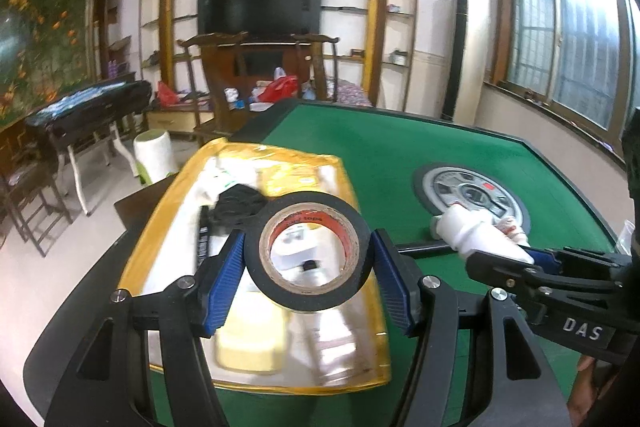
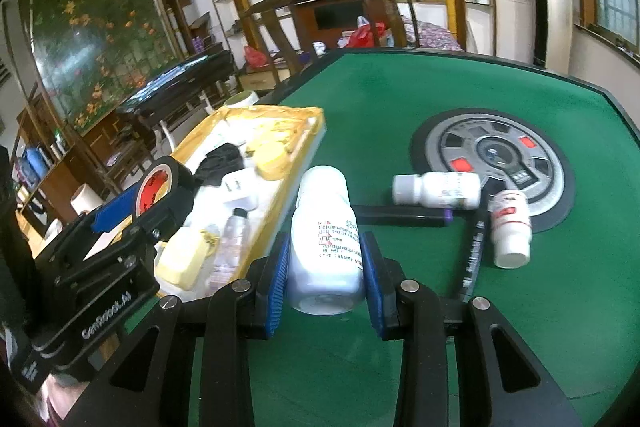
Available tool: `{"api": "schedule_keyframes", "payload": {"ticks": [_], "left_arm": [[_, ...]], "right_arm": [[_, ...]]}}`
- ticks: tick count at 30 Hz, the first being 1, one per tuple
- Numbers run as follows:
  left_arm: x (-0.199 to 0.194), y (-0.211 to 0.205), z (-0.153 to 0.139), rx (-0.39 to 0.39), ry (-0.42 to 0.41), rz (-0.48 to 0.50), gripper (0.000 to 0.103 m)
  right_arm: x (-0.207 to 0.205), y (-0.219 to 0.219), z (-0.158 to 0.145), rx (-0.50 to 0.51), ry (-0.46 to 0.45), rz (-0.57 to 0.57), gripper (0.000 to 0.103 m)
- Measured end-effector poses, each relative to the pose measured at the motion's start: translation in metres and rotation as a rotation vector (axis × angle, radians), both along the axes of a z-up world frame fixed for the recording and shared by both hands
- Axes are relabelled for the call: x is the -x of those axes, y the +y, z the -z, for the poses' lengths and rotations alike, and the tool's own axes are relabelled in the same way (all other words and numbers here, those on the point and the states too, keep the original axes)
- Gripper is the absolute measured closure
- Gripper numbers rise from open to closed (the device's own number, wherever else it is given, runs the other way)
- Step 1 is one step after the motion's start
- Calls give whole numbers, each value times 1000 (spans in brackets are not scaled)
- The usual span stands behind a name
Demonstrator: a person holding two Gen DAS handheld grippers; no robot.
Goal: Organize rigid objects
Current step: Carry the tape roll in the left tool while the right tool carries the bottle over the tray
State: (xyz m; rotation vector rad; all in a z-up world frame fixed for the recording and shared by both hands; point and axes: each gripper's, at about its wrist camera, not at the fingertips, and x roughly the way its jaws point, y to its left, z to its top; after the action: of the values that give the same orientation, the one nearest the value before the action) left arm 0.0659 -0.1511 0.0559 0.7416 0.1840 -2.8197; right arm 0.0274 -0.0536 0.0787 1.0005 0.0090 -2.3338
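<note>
On the left, the left gripper (image 1: 308, 263) pinches a roll of black tape (image 1: 307, 251) between its blue fingers (image 1: 224, 283), up over the yellow tray (image 1: 168, 211) full of small things. Next to it, the right gripper (image 2: 326, 277) has its fingers squeezed onto a white bottle (image 2: 326, 239) above the green bench (image 2: 400, 99). Farther right, two more white bottles (image 2: 438, 191) and a black marker (image 2: 472, 251) lie on the bench by the round gray dial (image 2: 496, 151).

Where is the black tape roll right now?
The black tape roll is gripped in the left claw, held up over the yellow tray at the left side of the green table.
</note>
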Motion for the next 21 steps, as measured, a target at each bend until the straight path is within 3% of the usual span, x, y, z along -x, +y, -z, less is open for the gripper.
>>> {"api": "schedule_keyframes", "payload": {"ticks": [13, 21], "left_arm": [[-4, -56, 25, -85, -66, -88, 41], [-1, -67, 31, -105, -112, -81, 41]], "right_arm": [[-7, -65, 3, -26, -8, -113, 72], [-2, -91, 13, -1, -75, -163, 72]]}}
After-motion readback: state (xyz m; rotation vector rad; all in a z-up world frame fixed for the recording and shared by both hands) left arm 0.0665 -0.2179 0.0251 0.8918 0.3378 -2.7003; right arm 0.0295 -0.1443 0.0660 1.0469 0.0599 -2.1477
